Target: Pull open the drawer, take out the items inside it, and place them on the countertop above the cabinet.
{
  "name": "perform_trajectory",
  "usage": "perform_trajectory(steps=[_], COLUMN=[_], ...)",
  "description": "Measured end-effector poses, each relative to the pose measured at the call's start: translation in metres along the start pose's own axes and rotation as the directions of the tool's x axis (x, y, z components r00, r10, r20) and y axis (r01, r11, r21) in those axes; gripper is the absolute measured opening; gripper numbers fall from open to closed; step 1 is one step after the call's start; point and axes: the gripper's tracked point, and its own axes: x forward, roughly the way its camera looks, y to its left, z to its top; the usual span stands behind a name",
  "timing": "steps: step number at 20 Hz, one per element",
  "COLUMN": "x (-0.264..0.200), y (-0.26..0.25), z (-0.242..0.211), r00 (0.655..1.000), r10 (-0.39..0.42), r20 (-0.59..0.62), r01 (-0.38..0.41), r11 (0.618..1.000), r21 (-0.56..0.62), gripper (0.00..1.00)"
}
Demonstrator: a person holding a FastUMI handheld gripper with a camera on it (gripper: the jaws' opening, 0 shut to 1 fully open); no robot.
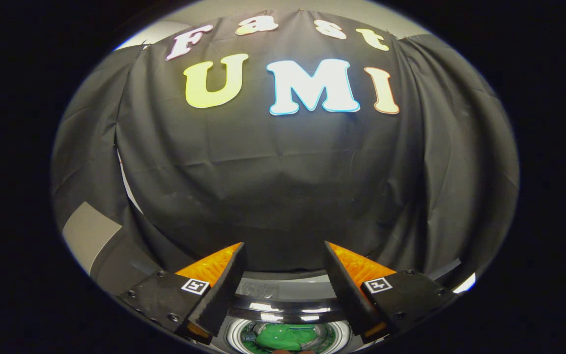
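Observation:
My gripper (284, 246) is open, its two fingers spread wide and pointing at the black cloth wall. Nothing is pressed between them. Low between the fingers runs a pale grey strip that looks like the countertop (283, 287), with a glossy black curved edge (283, 310) just below it. Nearer still, down by the roots of the fingers, I see a round white-rimmed container (234, 339) holding something green (288, 337). Its near side is cut off from sight, and I cannot tell whether it sits in the drawer.
The black cloth wall (283, 187) hangs close behind the counter and fills the space ahead. A pale grey patch (89, 233) shows beside the cloth to the left of the fingers.

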Motion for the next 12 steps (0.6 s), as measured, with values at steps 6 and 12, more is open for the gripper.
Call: perform_trajectory(steps=[6,12], x=[-0.021,-0.042], y=[0.003,0.005], z=[-0.011,-0.028], r00=[0.999,0.997], r10=[-0.002,-0.004], r20=[0.048,0.082], r01=[0.002,0.005], r11=[1.0,1.0], r21=[-0.004,-0.008], gripper=[0.98,0.98])
